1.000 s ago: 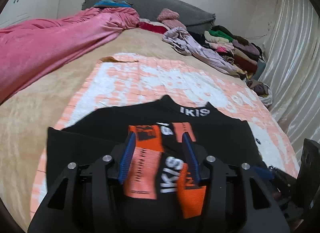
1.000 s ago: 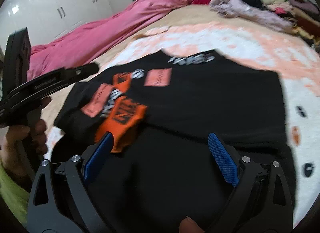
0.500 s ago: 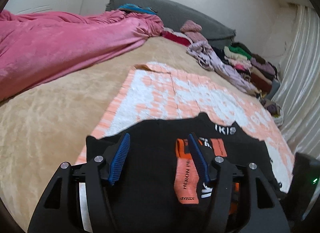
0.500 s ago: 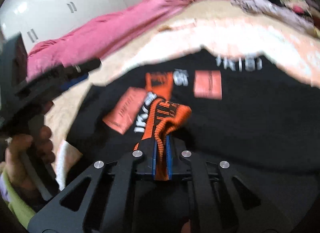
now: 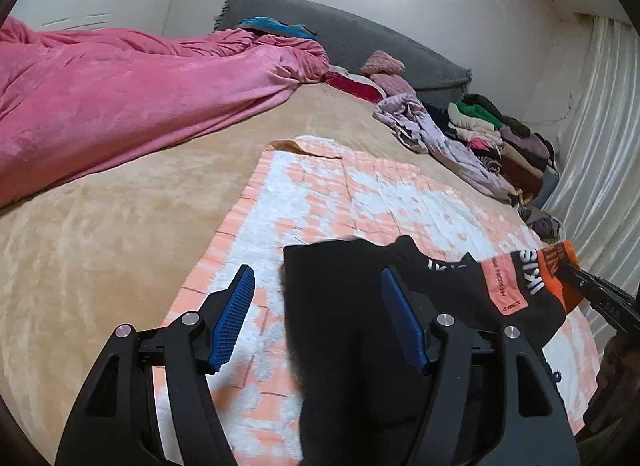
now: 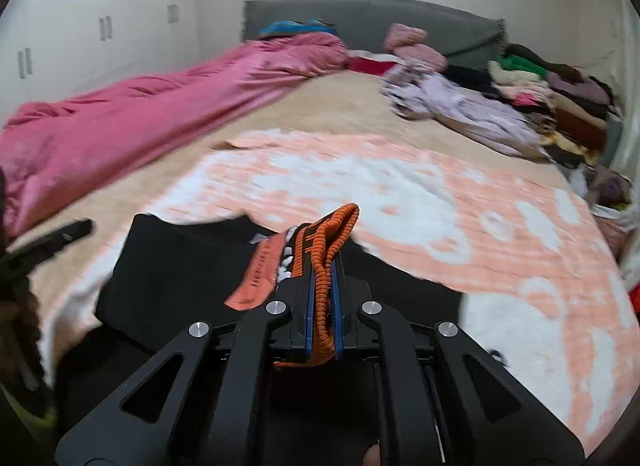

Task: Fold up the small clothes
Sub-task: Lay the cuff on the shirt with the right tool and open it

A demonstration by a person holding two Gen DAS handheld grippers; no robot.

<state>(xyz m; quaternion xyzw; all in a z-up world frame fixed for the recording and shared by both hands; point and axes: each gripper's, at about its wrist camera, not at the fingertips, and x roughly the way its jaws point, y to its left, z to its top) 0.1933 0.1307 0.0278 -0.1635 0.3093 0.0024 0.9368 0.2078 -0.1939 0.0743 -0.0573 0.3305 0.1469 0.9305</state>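
A small black garment [image 5: 344, 306] with orange and pink patches lies on the peach-and-white quilt [image 5: 352, 193]. My left gripper [image 5: 318, 318] is open above its left edge, with cloth between and under the blue pads. My right gripper [image 6: 322, 298] is shut on the orange ribbed cuff [image 6: 334, 234] and holds that sleeve lifted over the black body [image 6: 172, 266]. In the left wrist view the lifted sleeve [image 5: 528, 282] stretches to the right gripper at the far right.
A pink blanket [image 5: 120, 97] lies along the left of the tan bed [image 5: 100, 246]. A pile of clothes [image 5: 492, 137] sits at the far right by the curtain. A grey headboard [image 5: 360, 41] stands at the back.
My right gripper shut on the orange cuff and lifted the sleeve across to the right. My left gripper let go of the patched sleeve, opened and moved left to the garment's edge.
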